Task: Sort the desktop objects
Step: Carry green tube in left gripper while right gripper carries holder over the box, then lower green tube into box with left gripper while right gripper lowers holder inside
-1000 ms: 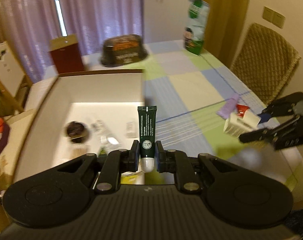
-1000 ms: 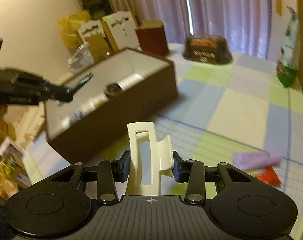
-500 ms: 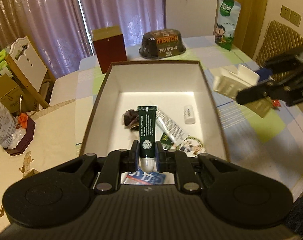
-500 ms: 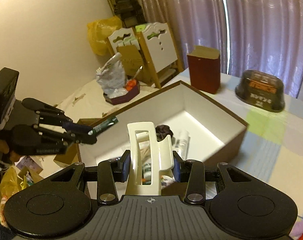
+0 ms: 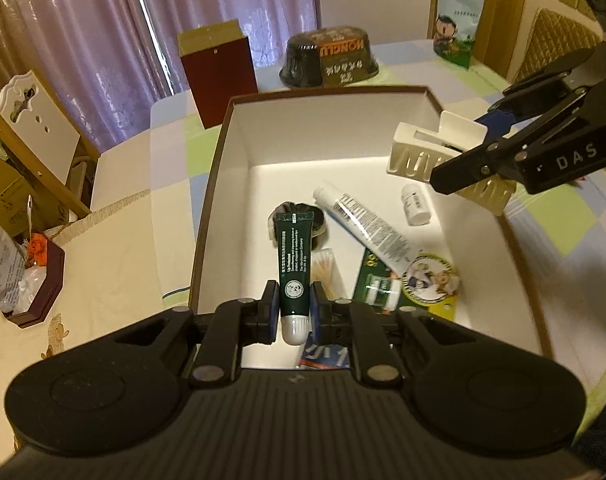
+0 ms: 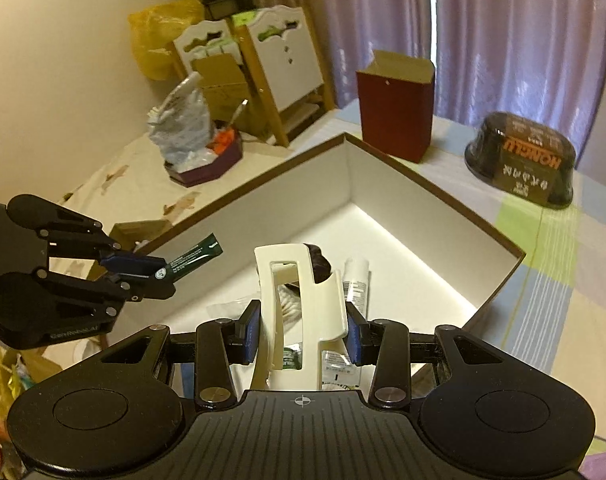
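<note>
My left gripper (image 5: 294, 304) is shut on a dark green tube (image 5: 293, 256) with a white cap, held over the near end of the open brown box (image 5: 239, 152). My right gripper (image 5: 471, 136) is shut on a cream hair claw clip (image 5: 435, 152), held above the box's right side. In the right wrist view the clip (image 6: 291, 280) stands upright between the pads of the right gripper (image 6: 302, 332), and the left gripper (image 6: 151, 274) holds the tube (image 6: 195, 258) over the box (image 6: 387, 184). Inside lie a white tube (image 5: 363, 224), a small white bottle (image 5: 415, 204) and a green packet (image 5: 377, 280).
Behind the box stand a dark red carton (image 5: 219, 68), a black noodle bowl (image 5: 329, 58) and a green snack bag (image 5: 461, 12). A woven chair (image 5: 559, 44) is at the far right. A tray with a crumpled bag (image 5: 35, 280) sits to the left.
Both grippers have moved from beside the box to over it, each still holding its object. The right gripper with the clip has come in over the box's right side.
</note>
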